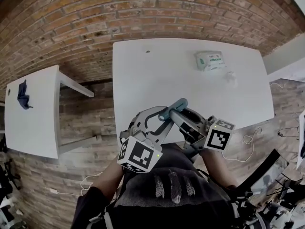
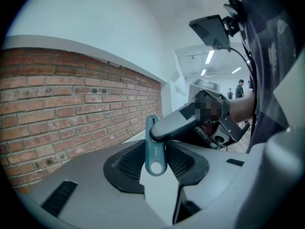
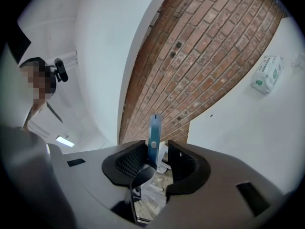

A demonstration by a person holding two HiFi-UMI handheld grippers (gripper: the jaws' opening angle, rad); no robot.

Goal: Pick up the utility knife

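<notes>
The utility knife (image 1: 173, 108) is teal and slim, and it hangs in the air over the near edge of the white table (image 1: 181, 75). My left gripper (image 1: 163, 122) comes in from the lower left and is shut on it. In the left gripper view the knife (image 2: 155, 144) stands upright between the ribbed pads, with its ringed end towards the camera. My right gripper (image 1: 180, 118) reaches in from the right. In the right gripper view the knife (image 3: 155, 130) stands between the wide-apart jaws of my right gripper (image 3: 156, 162), and neither pad presses on it. One right finger (image 2: 178, 124) crosses over the knife's far end.
A green-and-white packet of wipes (image 1: 210, 60) and a small crumpled white scrap (image 1: 231, 76) lie at the table's far right. A second white table (image 1: 33, 113) at the left carries a dark blue item (image 1: 22, 95). The floor is brick, and cables trail at the right (image 1: 248, 140).
</notes>
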